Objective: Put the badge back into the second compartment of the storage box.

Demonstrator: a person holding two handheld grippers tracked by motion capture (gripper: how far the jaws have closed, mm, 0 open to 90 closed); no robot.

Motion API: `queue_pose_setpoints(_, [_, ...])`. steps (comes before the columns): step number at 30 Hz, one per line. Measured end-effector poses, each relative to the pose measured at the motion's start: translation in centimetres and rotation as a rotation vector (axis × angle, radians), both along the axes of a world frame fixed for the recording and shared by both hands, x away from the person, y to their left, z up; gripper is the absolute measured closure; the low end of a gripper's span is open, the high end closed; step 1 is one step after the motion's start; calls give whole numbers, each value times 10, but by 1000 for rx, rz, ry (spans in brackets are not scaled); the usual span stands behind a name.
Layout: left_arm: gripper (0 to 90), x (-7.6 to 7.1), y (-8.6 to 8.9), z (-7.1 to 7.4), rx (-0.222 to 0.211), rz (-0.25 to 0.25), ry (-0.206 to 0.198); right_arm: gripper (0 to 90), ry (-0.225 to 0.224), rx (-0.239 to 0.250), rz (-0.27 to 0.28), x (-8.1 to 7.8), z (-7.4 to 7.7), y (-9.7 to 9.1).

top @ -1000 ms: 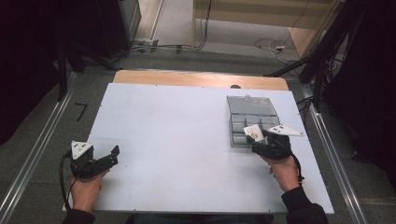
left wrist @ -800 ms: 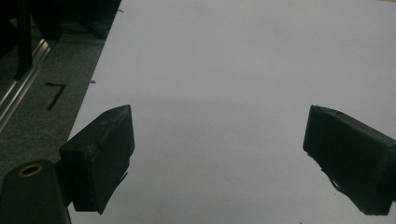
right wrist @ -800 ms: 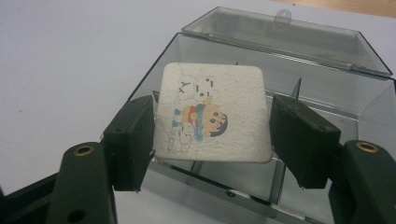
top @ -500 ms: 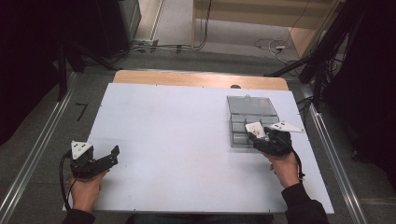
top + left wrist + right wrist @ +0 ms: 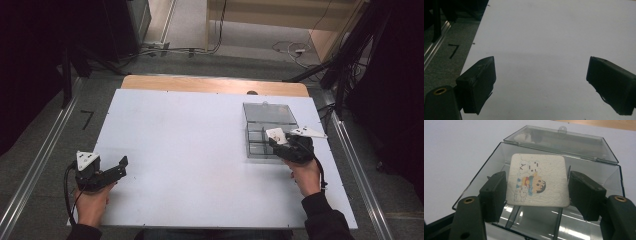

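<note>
Gripping a square card (image 5: 538, 180), right gripper (image 5: 537, 195) overhangs box (image 5: 584, 147).

White cartoon-printed card (image 5: 537, 180), clear smoky-grey box (image 5: 564, 142), white table (image 5: 190, 150).

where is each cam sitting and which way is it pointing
High view: above the person's side, looking forward and down on the white table; both forearms, left claw, right claw.
Left gripper view: rides the left claw, looks along its open jaws over bare table.
Right gripper view: rides the right claw, facing the clear box.
Shared: the box and the picture tile show in high and right views.
</note>
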State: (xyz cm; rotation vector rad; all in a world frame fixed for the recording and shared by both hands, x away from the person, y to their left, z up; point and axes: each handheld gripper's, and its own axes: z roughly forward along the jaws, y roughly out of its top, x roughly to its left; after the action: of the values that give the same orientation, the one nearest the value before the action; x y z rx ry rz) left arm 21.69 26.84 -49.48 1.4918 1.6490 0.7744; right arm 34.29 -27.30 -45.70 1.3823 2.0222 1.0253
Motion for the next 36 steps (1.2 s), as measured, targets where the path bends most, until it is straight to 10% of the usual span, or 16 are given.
queue_pose_setpoints(36, [92,-1,0,0,-1,4,6,311,47,-84,-50,30,-16,3])
